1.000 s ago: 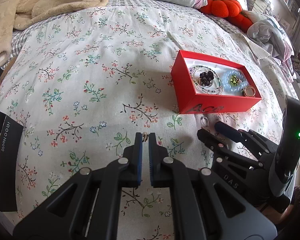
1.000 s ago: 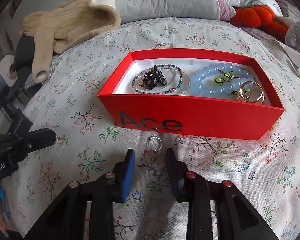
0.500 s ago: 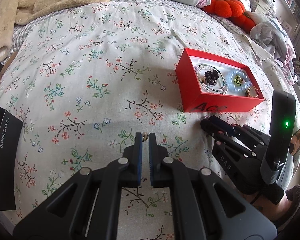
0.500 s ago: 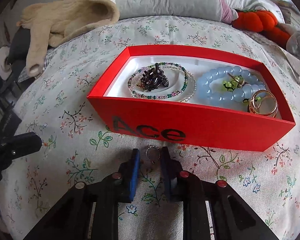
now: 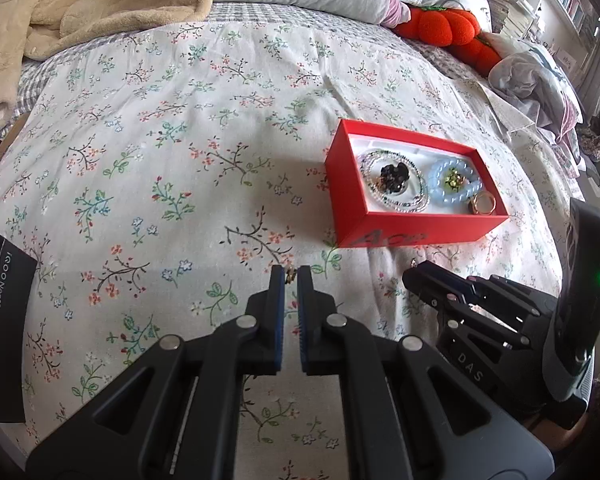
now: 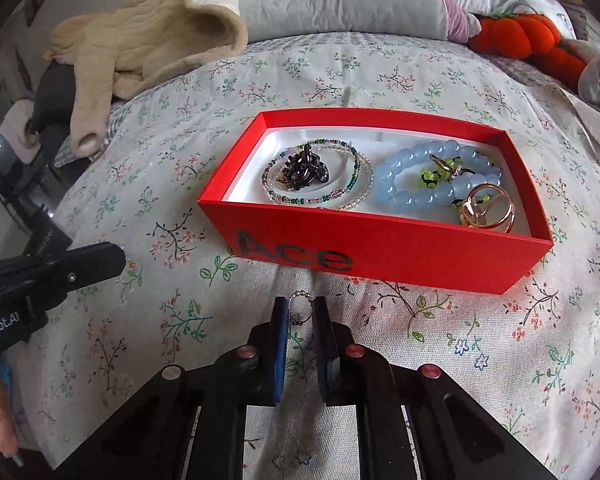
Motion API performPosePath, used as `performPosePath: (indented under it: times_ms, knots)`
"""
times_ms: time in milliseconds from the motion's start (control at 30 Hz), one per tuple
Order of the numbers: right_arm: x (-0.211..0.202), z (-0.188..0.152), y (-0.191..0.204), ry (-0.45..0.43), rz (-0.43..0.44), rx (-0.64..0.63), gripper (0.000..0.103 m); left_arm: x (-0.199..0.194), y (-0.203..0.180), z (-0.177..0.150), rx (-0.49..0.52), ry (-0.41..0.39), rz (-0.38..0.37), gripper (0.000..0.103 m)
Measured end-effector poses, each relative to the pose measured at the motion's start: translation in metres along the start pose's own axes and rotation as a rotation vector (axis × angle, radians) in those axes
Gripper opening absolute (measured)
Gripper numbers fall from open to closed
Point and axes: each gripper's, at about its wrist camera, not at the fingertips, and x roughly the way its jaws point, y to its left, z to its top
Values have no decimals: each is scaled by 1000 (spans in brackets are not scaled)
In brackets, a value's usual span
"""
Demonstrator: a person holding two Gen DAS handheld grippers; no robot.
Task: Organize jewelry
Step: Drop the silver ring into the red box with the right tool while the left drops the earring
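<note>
Bedspread [image 5: 148,168] lay open left of the red box [image 6: 380,248]. Right gripper [image 6: 300,312] was closing on a small beaded ring [image 6: 301,307] just before the box's near wall. Left gripper [image 5: 290,276], nearly shut, pinched a tiny gold piece [image 5: 289,275].

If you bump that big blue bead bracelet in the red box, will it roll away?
Probably not: the blue bead bracelet lies flat inside the red box, walled in. Its round, glossy beads look slippery, and strung like that it would likely flop when lifted.
</note>
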Motion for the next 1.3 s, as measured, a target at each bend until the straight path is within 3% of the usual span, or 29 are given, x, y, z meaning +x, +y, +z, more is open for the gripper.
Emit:
performPosePath:
  times_ms: [200,367,667,867,1000,1167,1300]
  knots:
    - [-35,18,-3,-27,28,-36,12,-3,-21,13,2,-43,-47,7]
    - [-55,41,-28,-52,18,-18,12,1,-40,23,13,-73,-74,7]
    - [-53,67,-93,-22,-25,109,12,24,-81,39,54,-77,-110,7]
    - [-48,73,-104,-2,-2,131,13,37,-100,44,74,-77,-118,7]
    - [-46,76,-101,9,13,119,13,35,-104,45,82,-80,-102,20]
    - [-38,78,-97,29,29,116,14,27,-98,43,89,-79,-51,23]
    - [-34,83,-94,28,85,131,16,22,-87,42,66,-73,4,44]
